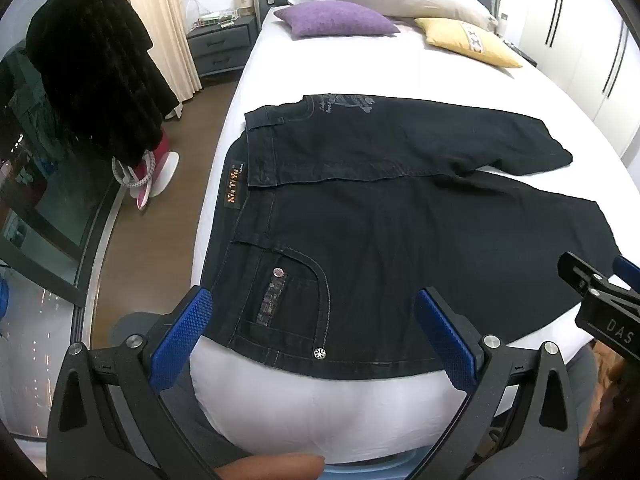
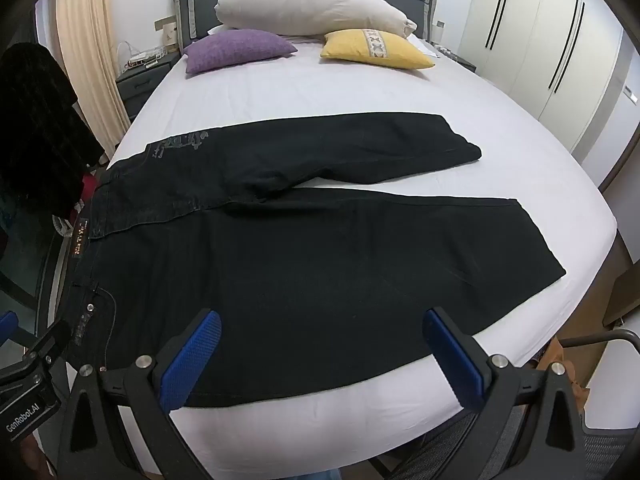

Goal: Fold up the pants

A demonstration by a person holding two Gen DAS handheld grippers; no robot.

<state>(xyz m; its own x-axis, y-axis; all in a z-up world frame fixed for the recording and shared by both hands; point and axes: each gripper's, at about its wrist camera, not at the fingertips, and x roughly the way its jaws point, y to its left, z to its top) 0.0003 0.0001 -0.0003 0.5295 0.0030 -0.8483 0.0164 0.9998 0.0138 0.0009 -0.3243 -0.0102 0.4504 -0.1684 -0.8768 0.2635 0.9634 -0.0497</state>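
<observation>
Dark denim pants [image 1: 380, 220] lie spread flat on the white bed [image 1: 320, 60], waistband at the left, both legs running right and splayed apart. They also show in the right wrist view [image 2: 320, 248]. My left gripper [image 1: 316, 336] is open and empty, hovering over the near waist and pocket [image 1: 288, 296]. My right gripper [image 2: 324, 356] is open and empty over the near edge of the near leg. The right gripper's body also shows at the right of the left wrist view [image 1: 600, 300].
A purple cushion [image 2: 236, 50], a yellow cushion [image 2: 372, 50] and a white pillow [image 2: 308, 0] lie at the head of the bed. A black garment [image 1: 96, 76] hangs at the left beside a nightstand [image 1: 220, 46]. A wardrobe [image 2: 560, 40] stands at the right.
</observation>
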